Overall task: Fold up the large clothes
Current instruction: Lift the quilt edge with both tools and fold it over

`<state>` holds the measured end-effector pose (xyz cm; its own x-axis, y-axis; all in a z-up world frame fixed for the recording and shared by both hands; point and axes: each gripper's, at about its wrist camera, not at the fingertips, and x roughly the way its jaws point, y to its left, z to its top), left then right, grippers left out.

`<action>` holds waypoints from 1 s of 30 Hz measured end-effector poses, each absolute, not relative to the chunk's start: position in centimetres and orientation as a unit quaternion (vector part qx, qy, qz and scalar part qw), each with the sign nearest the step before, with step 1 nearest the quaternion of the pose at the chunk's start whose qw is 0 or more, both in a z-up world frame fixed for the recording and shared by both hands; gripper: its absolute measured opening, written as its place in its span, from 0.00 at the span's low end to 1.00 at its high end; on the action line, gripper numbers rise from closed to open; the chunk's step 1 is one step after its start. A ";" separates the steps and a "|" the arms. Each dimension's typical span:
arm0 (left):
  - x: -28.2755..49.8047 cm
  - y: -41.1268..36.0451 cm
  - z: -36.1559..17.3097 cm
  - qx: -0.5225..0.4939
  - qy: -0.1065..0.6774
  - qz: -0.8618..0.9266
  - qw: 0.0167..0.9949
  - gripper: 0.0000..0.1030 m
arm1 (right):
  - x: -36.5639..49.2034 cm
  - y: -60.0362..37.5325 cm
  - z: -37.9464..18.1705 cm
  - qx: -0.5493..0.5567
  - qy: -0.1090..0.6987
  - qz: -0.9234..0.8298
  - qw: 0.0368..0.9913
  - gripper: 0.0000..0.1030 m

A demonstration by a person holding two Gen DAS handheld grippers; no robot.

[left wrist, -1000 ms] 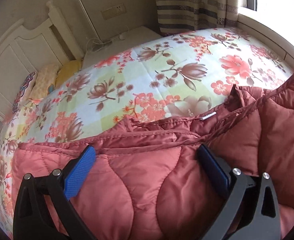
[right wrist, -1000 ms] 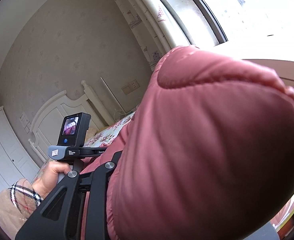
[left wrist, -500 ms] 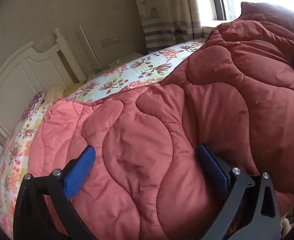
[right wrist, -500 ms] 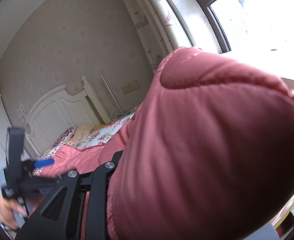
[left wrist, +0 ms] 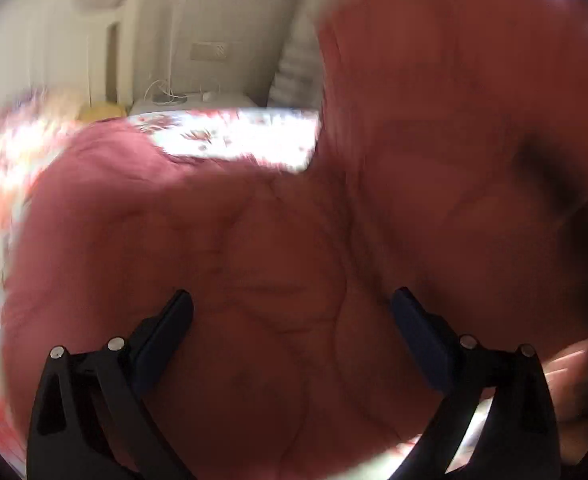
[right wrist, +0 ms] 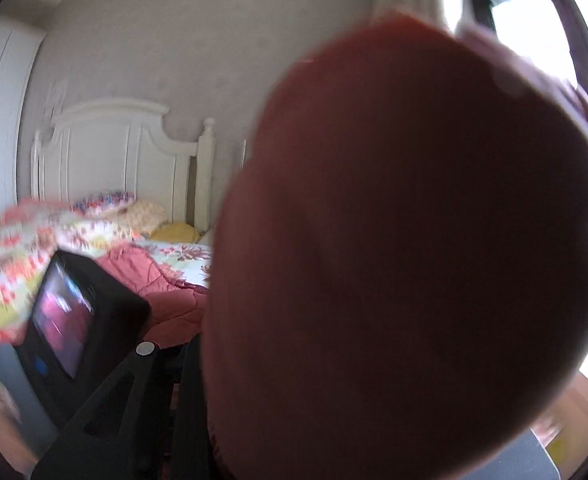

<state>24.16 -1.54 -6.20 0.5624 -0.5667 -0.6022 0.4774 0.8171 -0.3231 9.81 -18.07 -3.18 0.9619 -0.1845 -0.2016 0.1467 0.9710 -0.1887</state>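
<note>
A dusty-red quilted jacket (left wrist: pixel 278 240) lies on the floral bed sheet (left wrist: pixel 230 136), and one part of it is raised at the right of the left wrist view. My left gripper (left wrist: pixel 292 308) hovers over the jacket with its blue pads wide apart, open, gripping nothing that I can see. My right gripper (right wrist: pixel 214 364) is shut on a thick fold of the jacket (right wrist: pixel 405 260), which bulges over most of the right wrist view and hides the right finger. The back of the left gripper's unit, with its small screen (right wrist: pixel 64 320), shows at lower left there. Both views are motion-blurred.
A white headboard (right wrist: pixel 126 152) stands at the bed's far end, with pillows (right wrist: pixel 146 212) in front of it. Next to the bed is a white nightstand with cables (left wrist: pixel 166 98). A curtain and a bright window (right wrist: pixel 525 32) are at the right. A hand (left wrist: pixel 573 376) shows at lower right.
The raised part of the jacket has swung across and now covers more of the left wrist view. Both grippers have moved and rolled. The left gripper's unit has come closer in the right wrist view.
</note>
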 end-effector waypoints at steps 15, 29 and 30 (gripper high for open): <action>28.2 16.7 -6.7 -0.207 0.402 -0.259 0.854 0.97 | 15.4 0.3 -16.5 -0.522 0.150 -0.104 0.833 0.41; 28.6 -0.4 2.5 0.053 0.380 -0.310 0.870 0.98 | 14.8 -0.5 -20.9 -0.581 0.113 -0.121 0.797 0.49; 29.6 -1.6 1.4 0.068 0.402 -0.308 0.859 0.98 | 14.8 -0.7 -21.0 -0.581 0.114 -0.120 0.797 0.49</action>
<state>29.63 -1.63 1.40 0.4865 -0.4742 -0.7338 0.5841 0.8011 -0.1304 14.81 -0.71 -20.97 0.9453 -0.3235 -0.0423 0.0590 0.2971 -0.9530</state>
